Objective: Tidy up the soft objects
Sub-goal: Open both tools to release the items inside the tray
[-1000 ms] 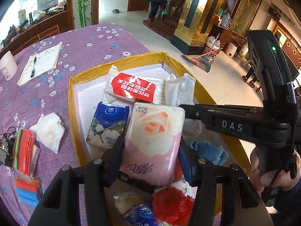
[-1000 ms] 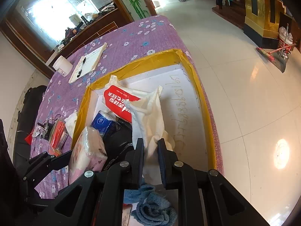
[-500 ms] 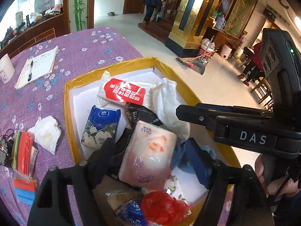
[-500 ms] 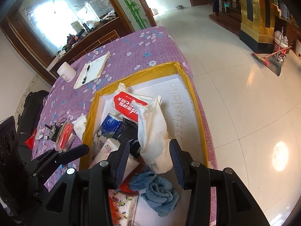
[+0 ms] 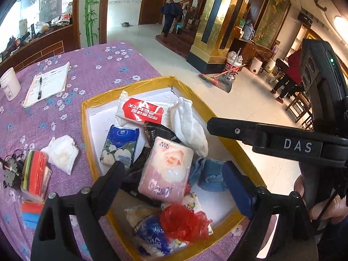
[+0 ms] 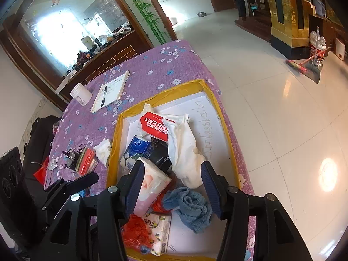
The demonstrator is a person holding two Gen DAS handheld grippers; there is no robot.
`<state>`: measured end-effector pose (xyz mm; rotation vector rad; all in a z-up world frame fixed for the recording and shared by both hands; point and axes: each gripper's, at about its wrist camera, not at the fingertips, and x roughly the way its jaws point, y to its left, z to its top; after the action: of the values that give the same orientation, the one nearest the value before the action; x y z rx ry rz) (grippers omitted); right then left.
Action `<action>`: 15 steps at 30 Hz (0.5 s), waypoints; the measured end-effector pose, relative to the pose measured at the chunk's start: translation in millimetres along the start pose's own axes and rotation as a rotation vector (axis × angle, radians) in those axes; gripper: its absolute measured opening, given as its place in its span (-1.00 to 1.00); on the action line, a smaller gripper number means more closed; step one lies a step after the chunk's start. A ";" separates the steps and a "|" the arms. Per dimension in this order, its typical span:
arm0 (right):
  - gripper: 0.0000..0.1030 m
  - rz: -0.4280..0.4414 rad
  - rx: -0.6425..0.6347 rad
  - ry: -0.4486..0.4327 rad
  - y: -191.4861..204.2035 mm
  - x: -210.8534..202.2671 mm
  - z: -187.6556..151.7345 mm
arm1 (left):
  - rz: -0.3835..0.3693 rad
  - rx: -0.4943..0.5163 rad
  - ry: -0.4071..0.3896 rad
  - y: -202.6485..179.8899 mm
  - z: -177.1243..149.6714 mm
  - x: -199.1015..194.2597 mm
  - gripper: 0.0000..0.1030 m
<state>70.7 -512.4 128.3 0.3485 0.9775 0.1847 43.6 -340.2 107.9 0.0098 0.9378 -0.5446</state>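
Observation:
A yellow-rimmed white tray holds soft items: a pink rose tissue pack, a white cloth, a blue tissue pack, a red-and-white pack, a blue towel and a red plastic bag. My left gripper is open and empty above the pink pack. My right gripper is open and empty above the white cloth's near end. A crumpled white cloth lies on the table left of the tray.
The purple flowered tablecloth carries a notepad with pen, a white jar and a coloured stack with wires. The table edge and tiled floor lie right of the tray.
My left gripper let go of the pink tissue pack, which now lies in the tray. My right gripper let go of the white cloth. Both opened and drew back.

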 end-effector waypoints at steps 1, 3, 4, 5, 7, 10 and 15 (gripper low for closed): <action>0.15 0.001 0.003 -0.001 0.6 -1.0 -0.9 | -0.001 -0.003 -0.001 0.9 -1.2 -1.8 0.76; 0.16 0.003 0.006 -0.002 2.2 -2.0 -2.4 | -0.006 -0.012 -0.003 3.0 -3.3 -5.5 0.76; 0.16 0.003 0.007 -0.001 3.4 -2.0 -2.6 | -0.007 -0.014 -0.003 3.4 -3.9 -6.7 0.76; 0.17 0.003 0.008 -0.001 4.7 -2.3 -3.3 | -0.007 -0.015 -0.005 3.8 -4.7 -8.2 0.76; 0.17 0.005 0.006 -0.002 7.6 -2.4 -4.2 | -0.008 -0.013 -0.010 4.6 -6.3 -11.4 0.76; 0.21 0.007 0.002 -0.001 11.7 -2.2 -5.6 | -0.014 -0.012 -0.019 5.1 -8.9 -16.4 0.76; 0.25 0.008 -0.001 -0.001 17.1 -2.0 -7.4 | -0.026 -0.020 -0.042 8.4 -9.9 -26.9 0.76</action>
<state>63.4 -495.6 132.4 0.3520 0.9747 0.1923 27.2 -318.8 120.7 -0.0324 0.9034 -0.5577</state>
